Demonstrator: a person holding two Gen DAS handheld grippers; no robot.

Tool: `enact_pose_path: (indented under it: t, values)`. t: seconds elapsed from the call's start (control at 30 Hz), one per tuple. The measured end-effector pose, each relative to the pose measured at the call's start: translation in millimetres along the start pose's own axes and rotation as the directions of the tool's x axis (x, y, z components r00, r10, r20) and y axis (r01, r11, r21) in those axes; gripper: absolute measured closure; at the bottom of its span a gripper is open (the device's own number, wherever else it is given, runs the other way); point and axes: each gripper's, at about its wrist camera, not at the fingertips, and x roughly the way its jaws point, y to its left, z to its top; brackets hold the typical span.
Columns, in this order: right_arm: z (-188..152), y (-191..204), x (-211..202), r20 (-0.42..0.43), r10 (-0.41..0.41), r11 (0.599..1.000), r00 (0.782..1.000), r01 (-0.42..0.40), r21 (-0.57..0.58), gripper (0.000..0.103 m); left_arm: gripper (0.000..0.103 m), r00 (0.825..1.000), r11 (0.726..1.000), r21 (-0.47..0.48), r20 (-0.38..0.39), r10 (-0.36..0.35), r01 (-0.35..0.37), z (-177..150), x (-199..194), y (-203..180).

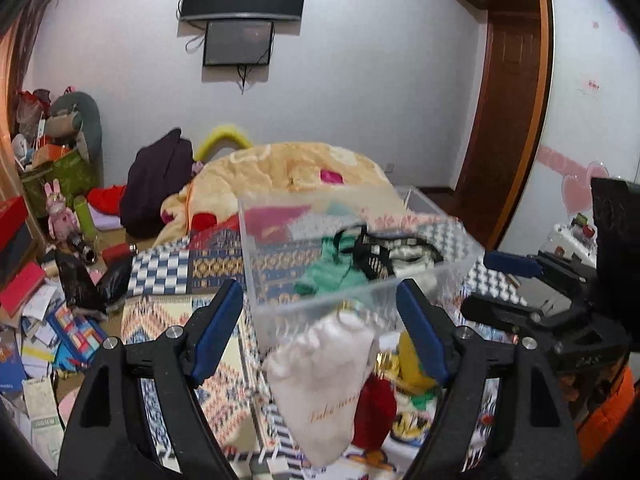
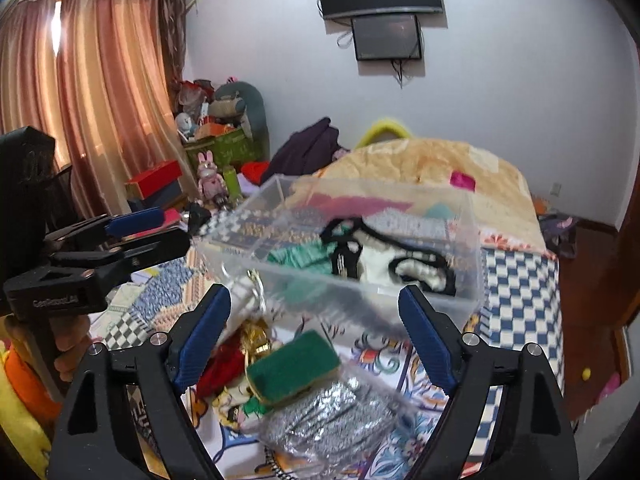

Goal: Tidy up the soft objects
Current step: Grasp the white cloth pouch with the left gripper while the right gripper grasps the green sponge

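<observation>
A clear plastic bin (image 1: 280, 312) sits on the patterned bed cover; it holds a green cloth (image 1: 332, 272) and a black-and-white garment (image 1: 404, 252). It also shows in the right wrist view (image 2: 460, 300). My left gripper (image 1: 320, 328) is open and empty above a white drawstring pouch (image 1: 320, 384). My right gripper (image 2: 316, 332) is open and empty above a green sponge (image 2: 292, 364) and a silver mesh bag (image 2: 328, 420). A red tassel (image 2: 220, 368) lies at the left of them.
A beige blanket (image 1: 288, 168) is heaped behind the bin. A dark backpack (image 1: 160, 184) and plush toys (image 1: 72, 120) stand at the back left. Books and boxes (image 1: 48, 320) litter the floor at left. A wooden door (image 1: 504, 120) is at right.
</observation>
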Motion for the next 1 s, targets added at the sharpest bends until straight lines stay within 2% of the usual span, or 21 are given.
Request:
enact_pose_path:
  t: [0.3,0.43,0.63,0.77,0.9,1.0]
  values:
    - [-25.1,2.3,25.6,-0.095,0.048,0.998,0.994,-0.044,0.047,0.019,0.024,0.995,1.000,0.002,-0.101,-0.010,0.011,-41.3,19.7,-5.8]
    - [-32.3,6.5,37.2,-0.133,0.066,0.997,0.989,-0.059,0.049,0.019,0.024,0.992,1.000,-0.013,-0.123,-0.025,0.024,-53.2,27.1,-6.2]
    - [-35.2,6.9,49.2,-0.167,0.094,0.994,0.981,-0.085,0.063,0.019,0.042,0.991,0.998,-0.024,-0.122,-0.053,0.051,-58.4,34.3,-7.7]
    - [-33.6,10.4,50.3,-0.166,0.085,0.996,0.983,-0.079,0.042,0.019,0.065,0.987,0.998,-0.029,-0.150,-0.065,0.061,-63.2,43.4,-8.4]
    - [-34.2,10.5,47.8,-0.159,0.081,0.997,0.984,-0.076,0.034,0.037,0.072,0.989,0.998,-0.024,-0.135,-0.064,0.061,-63.5,41.1,-9.6]
    - [-35.3,6.1,44.9,-0.148,0.090,0.995,0.985,-0.083,0.051,0.043,0.079,0.990,0.998,-0.018,-0.124,-0.063,0.061,-64.3,37.4,-11.3]
